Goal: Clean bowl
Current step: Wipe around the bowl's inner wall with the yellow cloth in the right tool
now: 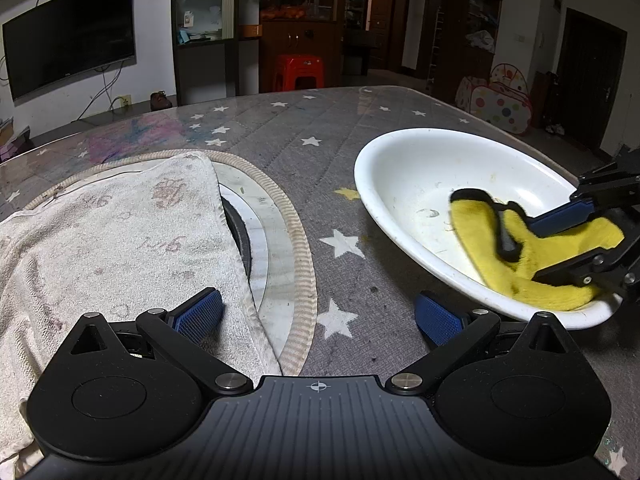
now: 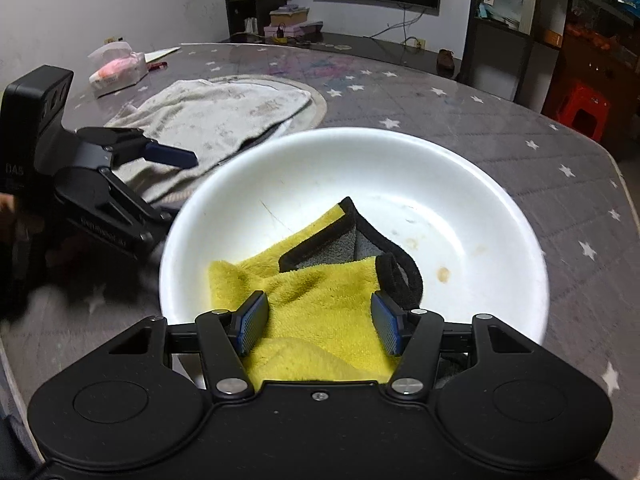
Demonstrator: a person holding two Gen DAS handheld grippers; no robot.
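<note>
A white bowl (image 2: 460, 184) with brown stains stands on the star-patterned table; it also shows in the left wrist view (image 1: 404, 176) at the right. A yellow cloth (image 2: 320, 304) with black edging lies inside it, also seen in the left wrist view (image 1: 480, 220). My right gripper (image 2: 320, 322) reaches over the near rim, its blue pads on either side of a bunch of the cloth, holding it. In the left wrist view the right gripper (image 1: 560, 244) enters from the right. My left gripper (image 1: 318, 314) is open and empty, just left of the bowl, above the table.
A dirty white towel (image 1: 108, 232) lies over a round inset (image 1: 296, 240) in the table (image 1: 304, 128), left of the bowl. A tissue pack (image 2: 118, 68) lies at the far side. The table edge runs behind the bowl; a red stool (image 1: 298, 72) stands beyond.
</note>
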